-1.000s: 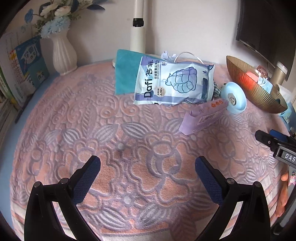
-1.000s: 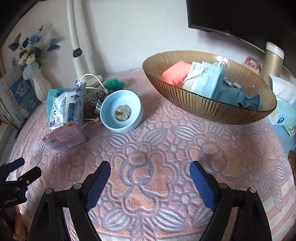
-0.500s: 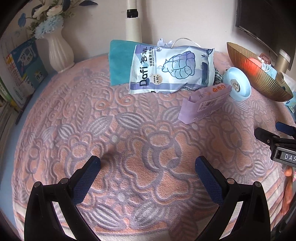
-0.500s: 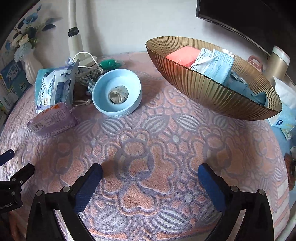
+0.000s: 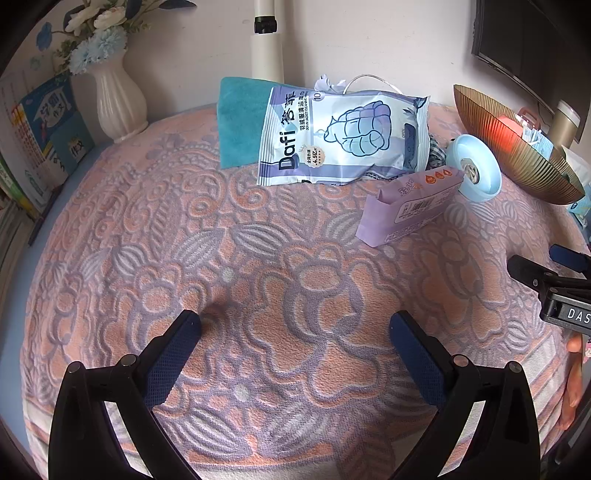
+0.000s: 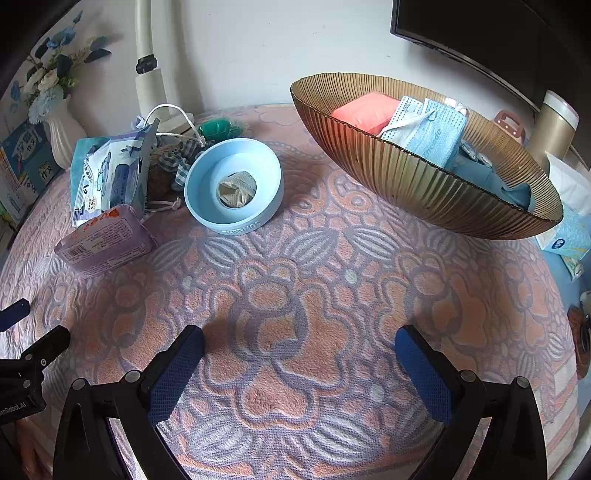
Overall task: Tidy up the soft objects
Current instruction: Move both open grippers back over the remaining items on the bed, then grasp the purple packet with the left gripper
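**Over the flowered cloth, both grippers empty**

At the bottom of each frame, the left gripper point(image 5: 295, 326) and right gripper point(image 6: 299, 343) gape wide, holding nothing. Wipes pack point(image 5: 343, 138) and purple pack point(image 5: 410, 208) sit upper middle; gold bowl point(image 6: 406, 177) upper right holds masks point(image 6: 428, 133).

Plain white wall point(image 6: 240, 55) at the far side, in soft daylight. Pink and lilac flowered cloth point(image 5: 258, 288) over the whole table. White vase point(image 5: 114, 99) with blue flowers far left, books point(image 5: 40, 136) beside. Dark screen point(image 6: 480, 33) far right.
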Available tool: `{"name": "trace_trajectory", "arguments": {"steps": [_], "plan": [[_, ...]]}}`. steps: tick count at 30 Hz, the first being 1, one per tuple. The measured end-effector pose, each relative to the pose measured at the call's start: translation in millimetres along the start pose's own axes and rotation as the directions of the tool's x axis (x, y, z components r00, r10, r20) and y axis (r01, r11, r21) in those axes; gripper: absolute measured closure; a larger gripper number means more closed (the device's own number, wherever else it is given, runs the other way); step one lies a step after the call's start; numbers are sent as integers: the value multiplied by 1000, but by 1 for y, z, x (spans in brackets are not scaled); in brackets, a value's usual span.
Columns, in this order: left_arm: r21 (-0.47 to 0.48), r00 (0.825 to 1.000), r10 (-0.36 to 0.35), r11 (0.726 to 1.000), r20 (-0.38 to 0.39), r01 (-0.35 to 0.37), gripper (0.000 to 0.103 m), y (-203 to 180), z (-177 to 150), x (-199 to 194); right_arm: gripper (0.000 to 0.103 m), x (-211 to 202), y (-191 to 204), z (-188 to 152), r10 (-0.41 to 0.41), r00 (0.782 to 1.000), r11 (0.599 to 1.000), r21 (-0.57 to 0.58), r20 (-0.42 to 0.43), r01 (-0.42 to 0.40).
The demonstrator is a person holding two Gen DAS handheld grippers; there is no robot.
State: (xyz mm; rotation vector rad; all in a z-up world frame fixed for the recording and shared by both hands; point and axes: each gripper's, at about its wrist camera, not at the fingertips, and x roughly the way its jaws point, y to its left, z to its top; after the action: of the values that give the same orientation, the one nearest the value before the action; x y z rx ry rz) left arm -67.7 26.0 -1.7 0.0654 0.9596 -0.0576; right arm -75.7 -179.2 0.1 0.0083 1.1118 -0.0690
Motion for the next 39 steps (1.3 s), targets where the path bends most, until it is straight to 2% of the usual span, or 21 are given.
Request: {"name": "trace_trajectory", "arguments": {"steps": [5, 7, 10, 11, 14, 16, 17, 19, 21, 23, 24, 25, 26, 27, 28, 29, 30, 32, 35, 37, 39], "plan": [[7, 1000, 17, 1000, 2, -17, 1, -2, 1, -2, 0, 0, 0, 0, 2, 1000, 1000, 3, 3, -2], [9, 999, 19, 1000, 38, -19, 1, -3, 3, -14, 0, 1, -3, 1, 13, 1000, 1000, 10, 9, -13], [59, 990, -103, 993, 91, 98, 1, -11, 14, -42, 0, 0, -8, 4, 84, 996, 996, 29, -5, -84], [101, 988, -114, 989, 104, 104, 1, -18, 19, -49, 0, 0, -10, 7, 99, 995, 995, 34, -24, -98], [275, 988, -49, 961, 145, 7, 1, -45, 36, -57, 0, -4, -12, 27, 172, 984, 984, 47, -48, -170], [360, 984, -2, 931, 180, -63, 1, -59, 44, -46, 0, -13, -11, 45, 180, 984, 983, 46, -3, -180], [380, 982, 0, 922, 189, -73, 1, -63, 47, -39, 0, -14, -9, 54, 171, 985, 984, 37, 18, -172], [398, 988, -32, 917, 148, -30, 1, -64, 53, -20, 0, -10, 0, 68, 159, 987, 987, 16, 22, -160], [373, 994, -78, 927, 76, 44, 4, -60, 59, 0, 0, 0, 8, 74, 151, 988, 989, 4, 20, -151], [351, 990, -131, 930, 45, 107, 5, -56, 62, 12, 0, 17, 19, 77, 150, 989, 989, -8, -1, -150], [348, 989, -142, 930, 45, 117, 6, -56, 62, 14, 0, 25, 22, 77, 145, 989, 989, -10, -3, -145], [350, 988, -147, 929, 52, 119, 8, -56, 62, 15, 0, 31, 26, 75, 134, 991, 991, -11, 2, -134], [355, 988, -146, 927, 58, 116, 19, -57, 61, 16, 2, 37, 31, 73, 119, 993, 993, -11, 16, -119], [363, 988, -145, 925, 61, 114, 39, -59, 61, 17, 11, 43, 32, 74, 112, 993, 994, -14, 33, -112], [367, 988, -142, 923, 54, 113, 49, -61, 60, 19, 29, 47, 33, 72, 117, 992, 993, -18, 37, -117], [367, 988, -146, 922, 39, 122, 65, -63, 59, 22, 34, 48, 31, 73, 113, 993, 993, -22, 33, -112], [362, 983, -180, 919, 30, 157, 81, -63, 59, 22, 40, 43, 31, 72, 105, 993, 994, -20, 57, -104], [362, 981, -188, 919, 45, 159, 84, -63, 55, 16, 40, 33, 22, 68, 128, 987, 992, -2, 96, -128], [361, 988, -135, 928, 80, 97, 84, -66, 46, 3, 41, 13, 7, 60, 183, 973, 981, 37, 141, -190], [340, 981, -169, 931, 90, 130, 84, -63, 40, -10, 42, -5, -6, 52, 251, 953, 963, 60, 167, -264], [317, 971, -218, 932, 95, 178, 84, -57, 34, -24, 46, -22, -12, 42, 278, 943, 955, 53, 182, -292]]}}
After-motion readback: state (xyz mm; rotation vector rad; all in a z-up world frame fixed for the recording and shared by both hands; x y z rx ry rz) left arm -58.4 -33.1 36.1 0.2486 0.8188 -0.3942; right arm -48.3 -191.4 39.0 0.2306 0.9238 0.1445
